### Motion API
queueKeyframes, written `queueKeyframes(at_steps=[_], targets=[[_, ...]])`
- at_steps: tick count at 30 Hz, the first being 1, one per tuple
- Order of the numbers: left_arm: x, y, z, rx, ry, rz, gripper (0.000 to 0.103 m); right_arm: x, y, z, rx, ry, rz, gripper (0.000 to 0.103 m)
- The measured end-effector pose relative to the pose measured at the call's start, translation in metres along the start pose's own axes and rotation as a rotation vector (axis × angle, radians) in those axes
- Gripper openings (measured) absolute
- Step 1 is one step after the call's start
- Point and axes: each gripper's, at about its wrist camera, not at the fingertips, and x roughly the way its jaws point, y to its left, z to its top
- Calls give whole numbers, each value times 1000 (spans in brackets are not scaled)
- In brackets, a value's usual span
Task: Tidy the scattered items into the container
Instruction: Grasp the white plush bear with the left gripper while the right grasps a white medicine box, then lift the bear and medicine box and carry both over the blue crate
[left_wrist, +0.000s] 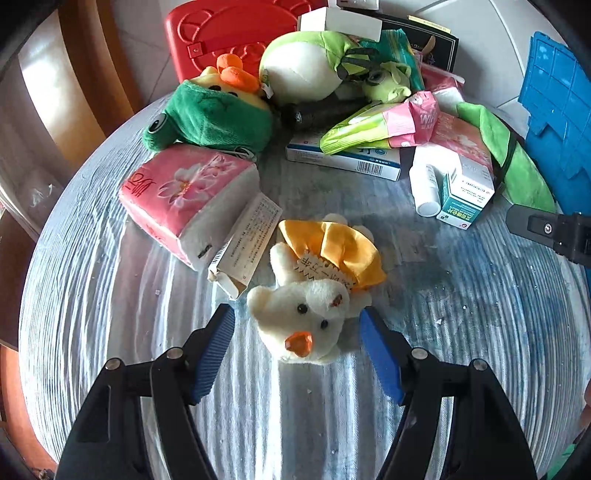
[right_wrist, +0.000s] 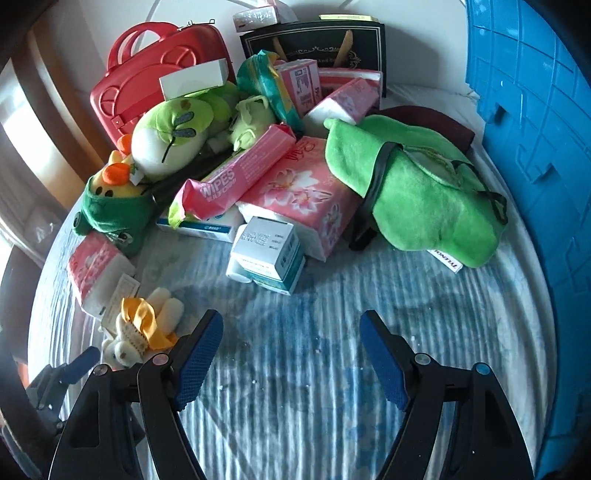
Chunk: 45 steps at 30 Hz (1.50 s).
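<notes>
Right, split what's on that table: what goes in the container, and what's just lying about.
For the job:
- white duck plush
- pink tissue pack
- teal medicine box
- green plush
- blue container

Just lying about:
- red case
- black gift bag

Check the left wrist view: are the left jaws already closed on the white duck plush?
No. The left gripper stands open, its blue pads either side of the white duck plush with a visible gap on the left side.

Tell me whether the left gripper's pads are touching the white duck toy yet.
Cannot tell. In the left wrist view the left gripper is open around the duck; one pad is clear, the other meets its fur's outline.
</notes>
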Motion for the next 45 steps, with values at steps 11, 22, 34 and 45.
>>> queueKeyframes(at_steps=[11, 22, 34, 45], targets=[[27, -5, 16, 61, 28, -120, 50, 47, 18, 23, 52, 21, -68, 70], [25, -6, 37, 58, -15, -133, 39, 44, 18, 22, 21, 15, -86, 39], [-64, -4, 34, -5, -193, -132, 39, -51, 24, -10, -43, -105, 33, 38], [-154, -20, 17, -79, -334, -63, 39, -155, 30, -22, -144, -318, 141, 38]])
